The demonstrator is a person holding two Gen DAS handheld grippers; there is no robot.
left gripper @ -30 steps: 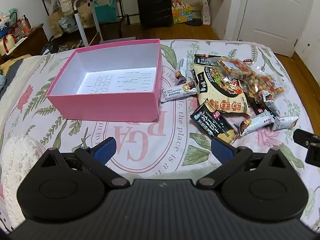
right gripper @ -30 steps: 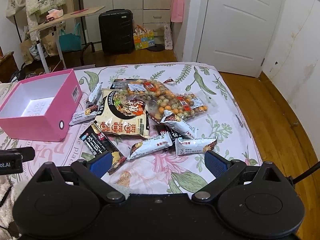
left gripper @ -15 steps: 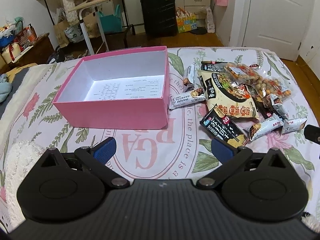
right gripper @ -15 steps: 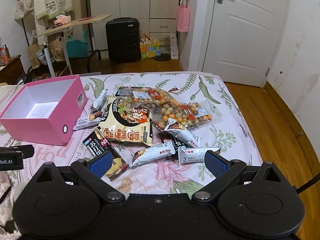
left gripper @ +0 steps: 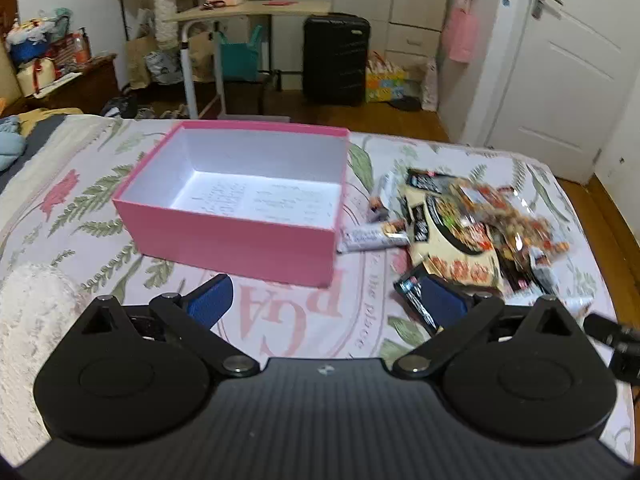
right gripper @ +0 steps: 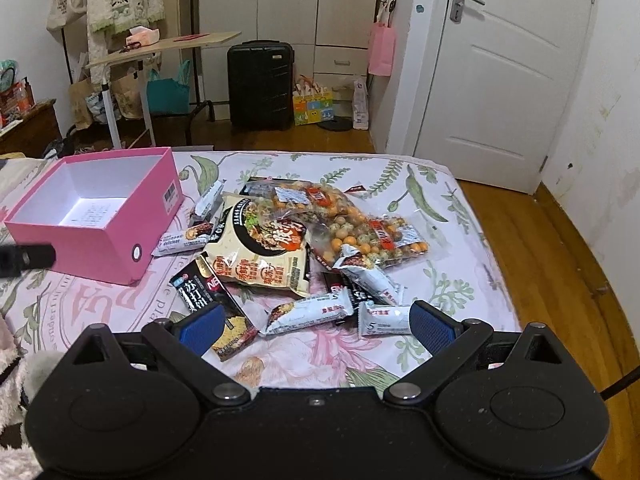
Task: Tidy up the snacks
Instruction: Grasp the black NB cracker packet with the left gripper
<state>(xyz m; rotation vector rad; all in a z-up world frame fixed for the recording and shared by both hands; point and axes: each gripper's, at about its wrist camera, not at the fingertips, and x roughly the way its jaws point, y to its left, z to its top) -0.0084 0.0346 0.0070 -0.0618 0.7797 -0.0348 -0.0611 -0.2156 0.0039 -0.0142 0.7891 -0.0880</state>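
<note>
My left gripper (left gripper: 326, 300) hangs above the floral bedspread (left gripper: 80, 200) with its blue-padded fingers spread wide and nothing between them. Just ahead of it sits the pink box (left gripper: 236, 240), open at the top, white inside, with only a printed sheet on its floor. The left finger pad lines up with the box's near wall; the right pad overlaps a black cracker packet (left gripper: 412, 292) in this view, though I cannot tell if it touches it.

My right gripper (right gripper: 316, 324) is likewise wide apart and holds nothing. It hovers over the snack pile, which lies on the bedspread just to the right of the pink box (right gripper: 100, 240). Between its fingers I see two small white bars: one (right gripper: 308, 312) tilted, another (right gripper: 384, 318) beside the right pad. The black cracker packet (right gripper: 208, 296) runs under my left pad. Further ahead lies a large cream noodle bag (right gripper: 260, 252), and overlapping it a clear bag of coated nuts (right gripper: 344, 228). Another white bar (right gripper: 184, 238) rests right against the box's corner.
</note>
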